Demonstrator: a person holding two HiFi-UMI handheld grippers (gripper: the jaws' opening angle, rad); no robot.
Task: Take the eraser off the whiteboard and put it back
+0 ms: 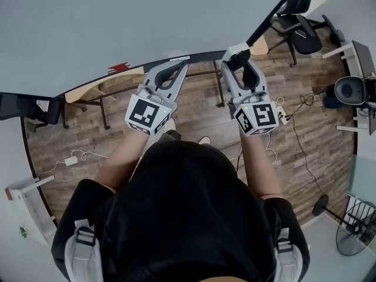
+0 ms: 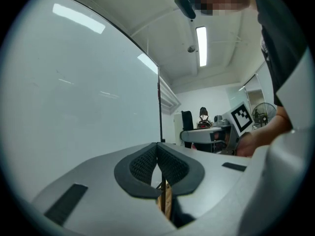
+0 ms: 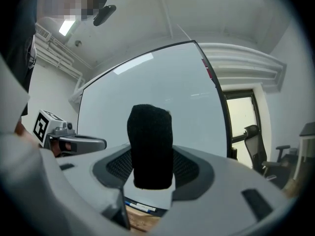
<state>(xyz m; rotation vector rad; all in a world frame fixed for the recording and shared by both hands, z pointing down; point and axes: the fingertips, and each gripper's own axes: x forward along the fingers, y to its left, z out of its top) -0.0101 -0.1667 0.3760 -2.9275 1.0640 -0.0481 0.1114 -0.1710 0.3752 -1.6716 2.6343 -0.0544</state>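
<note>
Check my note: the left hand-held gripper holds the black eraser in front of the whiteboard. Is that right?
No. The right hand-held gripper holds the black eraser in front of the whiteboard. The right gripper view shows it clamped between the jaws. The left hand-held gripper is shut with nothing in it.

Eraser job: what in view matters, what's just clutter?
Job: eraser, held by right gripper; whiteboard.
Clutter: tray pens, office chair, floor fan, white adapter on floor; left gripper shut, empty.
</note>
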